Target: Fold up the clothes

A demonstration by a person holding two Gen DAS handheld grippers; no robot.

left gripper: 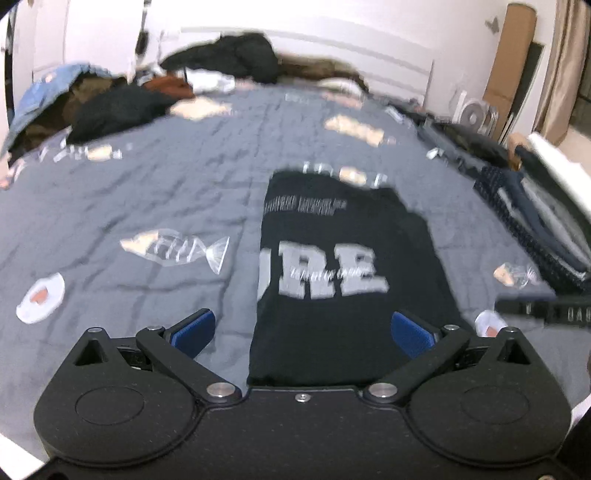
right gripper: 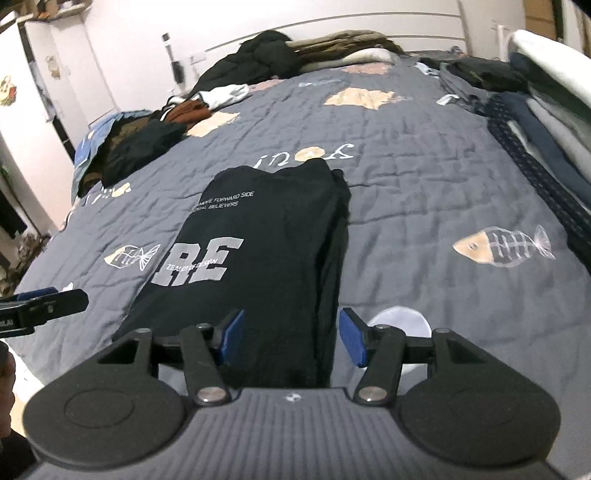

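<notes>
Right wrist view: black T-shirt [right gripper: 258, 251] lies flat on the grey bedspread [right gripper: 406, 206], folded into a long narrow strip running from the camera toward 12 o'clock. Grey block letters "RE" on its left half, small white text lines above them. Folded layers stack along the strip's right edge.

Right gripper [right gripper: 291, 338] sits over the near end of the shirt, blue pads [right gripper: 351, 339] spread apart, nothing between them but the cloth below. Cannot tell whether the pads touch the fabric.

Left wrist view: same shirt [left gripper: 343, 280] at centre, near end passing under the left gripper [left gripper: 303, 332]. Blue pads [left gripper: 194, 330] wide apart, one over bare bedspread [left gripper: 147, 192] at 9 o'clock of the shirt, the other over the shirt's right edge. Frame is motion-blurred.

Each gripper shows in the other's view: left one at 9 o'clock in the right wrist view, right one at 3 o'clock in the left wrist view.

Around the shirt:
- fish print [right gripper: 504, 243] on the bedspread at 3 o'clock, well apart
- folded stack of clothes [right gripper: 535, 147] along the bed's right edge, 1–2 o'clock
- loose clothes pile [right gripper: 140, 147] at 10 o'clock, near the left edge
- black jacket [right gripper: 255, 62] at 12 o'clock by the white headboard [right gripper: 369, 22]
</notes>
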